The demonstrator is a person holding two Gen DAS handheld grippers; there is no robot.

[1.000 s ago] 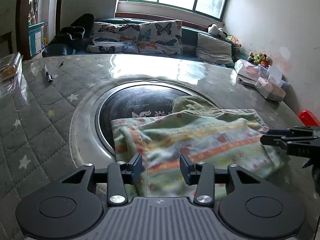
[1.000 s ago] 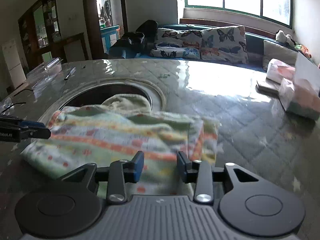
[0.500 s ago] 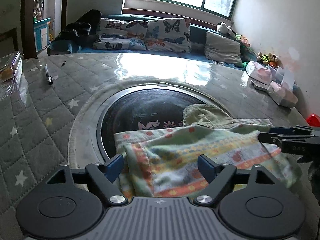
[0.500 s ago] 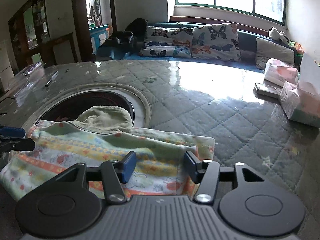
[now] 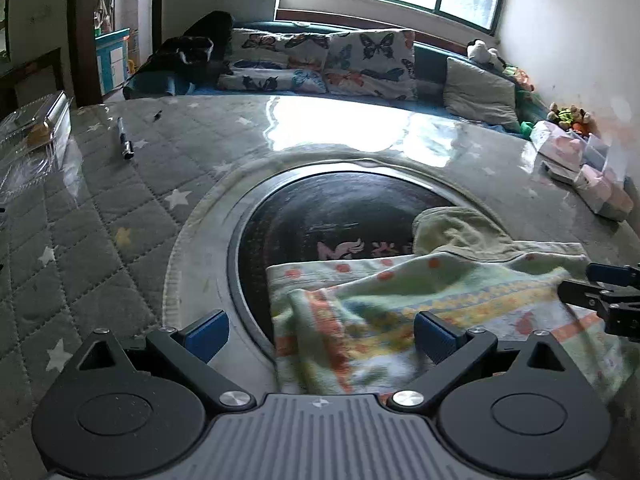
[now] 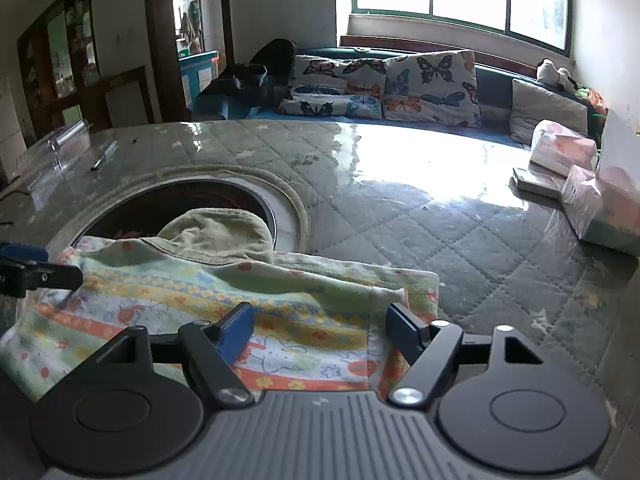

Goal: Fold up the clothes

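Note:
A folded patterned garment (image 5: pixel 420 320) with orange, yellow and green stripes lies on the table, partly over the dark round inset (image 5: pixel 340 216). A plain green part (image 5: pixel 456 232) sticks out at its far edge. My left gripper (image 5: pixel 320 332) is open wide above the garment's left end and holds nothing. My right gripper (image 6: pixel 320 324) is open over the garment (image 6: pixel 224 304) at its right end and holds nothing. Each gripper's tips show in the other view, the right gripper (image 5: pixel 600 292) at the right edge, the left gripper (image 6: pixel 36 268) at the left edge.
The quilted star-patterned table cover (image 5: pixel 100 220) runs to the left. A pen (image 5: pixel 124 140) and a clear plastic box (image 5: pixel 36 132) lie far left. Tissue packs and boxes (image 6: pixel 580 184) sit at the right. A sofa with butterfly cushions (image 5: pixel 340 64) stands behind.
Both grippers have opened from nearly shut to wide and let the garment go. Both drew back and up a little. The garment now lies flat on the table.

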